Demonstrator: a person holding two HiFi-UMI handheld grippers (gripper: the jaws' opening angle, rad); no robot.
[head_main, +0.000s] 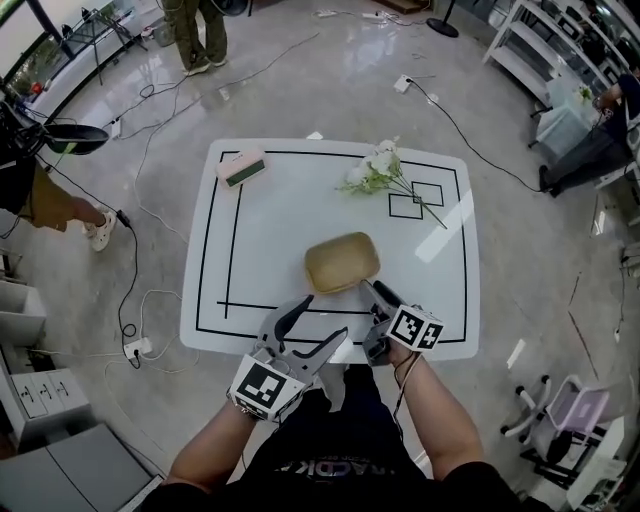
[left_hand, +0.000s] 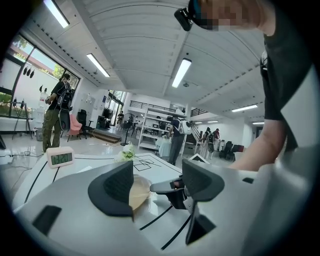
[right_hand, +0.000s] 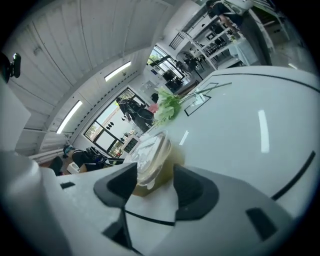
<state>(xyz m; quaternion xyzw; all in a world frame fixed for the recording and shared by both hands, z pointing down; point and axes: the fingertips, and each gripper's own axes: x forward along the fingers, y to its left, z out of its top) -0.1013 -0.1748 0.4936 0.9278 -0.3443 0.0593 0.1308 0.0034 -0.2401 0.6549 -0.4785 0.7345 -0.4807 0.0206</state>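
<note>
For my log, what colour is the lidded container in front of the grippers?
The container is tan; the head view shows it best.

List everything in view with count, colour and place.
table: one, white with black lines, centre
box: one, tan with a clear lid, near middle of the table
flowers: one bunch, white and green, far right of the table
clock: one, pink and white, far left corner of the table
cables: several, black and white, on the floor to the left
chair: one, pink, on the floor to the right
left gripper: one, grey, jaws apart, just short of the box
right gripper: one, grey, jaws apart at the box's near corner
</note>
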